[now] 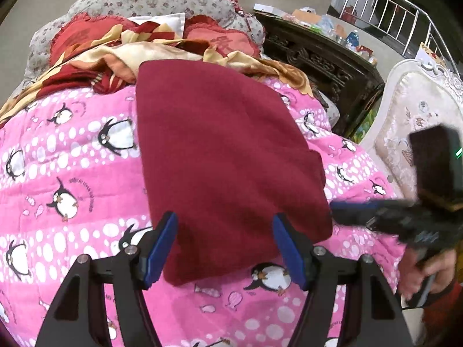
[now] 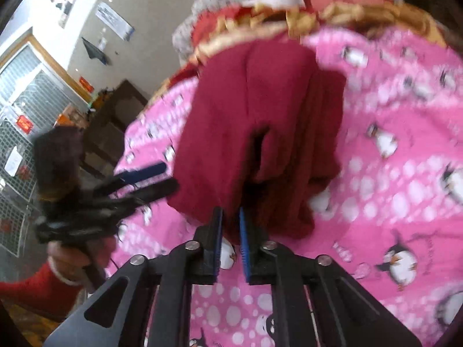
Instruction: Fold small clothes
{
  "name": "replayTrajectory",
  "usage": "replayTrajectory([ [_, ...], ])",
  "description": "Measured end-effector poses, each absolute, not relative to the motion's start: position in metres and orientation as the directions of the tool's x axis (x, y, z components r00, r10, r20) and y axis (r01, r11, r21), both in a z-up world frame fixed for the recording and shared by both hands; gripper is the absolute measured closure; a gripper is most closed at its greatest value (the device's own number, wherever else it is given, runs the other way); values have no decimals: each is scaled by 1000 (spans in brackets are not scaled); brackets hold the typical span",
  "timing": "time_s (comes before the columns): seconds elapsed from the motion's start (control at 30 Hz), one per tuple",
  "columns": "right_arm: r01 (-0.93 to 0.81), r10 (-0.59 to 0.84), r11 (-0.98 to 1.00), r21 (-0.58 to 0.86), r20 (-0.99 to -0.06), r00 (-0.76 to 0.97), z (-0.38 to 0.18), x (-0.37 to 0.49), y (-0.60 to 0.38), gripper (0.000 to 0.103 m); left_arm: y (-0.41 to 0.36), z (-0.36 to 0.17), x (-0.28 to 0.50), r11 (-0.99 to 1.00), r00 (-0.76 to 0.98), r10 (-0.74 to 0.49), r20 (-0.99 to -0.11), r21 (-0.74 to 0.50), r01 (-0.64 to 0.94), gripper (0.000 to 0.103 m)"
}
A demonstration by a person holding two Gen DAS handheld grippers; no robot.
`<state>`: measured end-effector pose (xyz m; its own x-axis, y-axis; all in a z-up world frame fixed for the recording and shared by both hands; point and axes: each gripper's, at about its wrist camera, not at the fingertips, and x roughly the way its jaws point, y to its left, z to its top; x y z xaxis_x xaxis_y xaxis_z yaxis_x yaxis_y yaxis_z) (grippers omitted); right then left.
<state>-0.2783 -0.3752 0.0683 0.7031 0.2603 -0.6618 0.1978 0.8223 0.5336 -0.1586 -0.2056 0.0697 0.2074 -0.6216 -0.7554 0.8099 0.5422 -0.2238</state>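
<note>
The pink penguin quilt [image 1: 72,173] carries everything; your dark red garment [image 1: 225,156] lies on its middle, partly folded. Your left gripper [image 1: 224,248] hovers over the garment's near edge, fingers spread wide. Your right gripper [image 2: 230,241] pinches the garment's corner, fingers nearly together. You seem mid-fold: next, carry that corner across.

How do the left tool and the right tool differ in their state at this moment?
The left tool is wide open and holds nothing; the right tool is nearly shut, pinching the edge of the dark red garment. The garment lies between the left tool's fingers, apparently untouched, while it bunches up at the right tool. Both have blue pads and hang over the pink penguin quilt.
</note>
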Motion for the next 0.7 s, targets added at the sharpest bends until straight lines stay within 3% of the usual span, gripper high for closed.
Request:
replayTrajectory([
  [0.1, 233, 156, 845, 481, -639, 753, 93, -285, -391, 55, -213, 64, -157, 551, 205, -613, -763, -227, 803, 32],
  [0.2, 300, 83, 835, 461, -645, 760, 100, -270, -411, 53, -217, 61, -158, 557, 215, -608, -765, -217, 801, 30],
  [0.33, 342, 113, 794, 503, -675, 729, 81, -229, -434, 54, -221, 60, -161, 560, 224, -598, -769, -201, 803, 26],
  [0.37, 347, 136, 788, 509, -692, 709, 72, -215, -438, 55, -223, 60, -161, 561, 227, -594, -772, -195, 805, 26],
  [0.43, 339, 137, 799, 497, -700, 701, 66, -200, -434, 80, -224, 60, -160, 564, 233, -587, -775, -186, 804, 26],
  [0.57, 324, 40, 871, 370, -709, 704, 79, -190, -429, 83, -228, 60, -158, 562, 228, -590, -774, -192, 805, 26],
  [0.7, 370, -38, 889, 269, -763, 645, 57, -182, -429, 83, -234, 57, -160, 563, 240, -576, -781, -166, 809, 26],
])
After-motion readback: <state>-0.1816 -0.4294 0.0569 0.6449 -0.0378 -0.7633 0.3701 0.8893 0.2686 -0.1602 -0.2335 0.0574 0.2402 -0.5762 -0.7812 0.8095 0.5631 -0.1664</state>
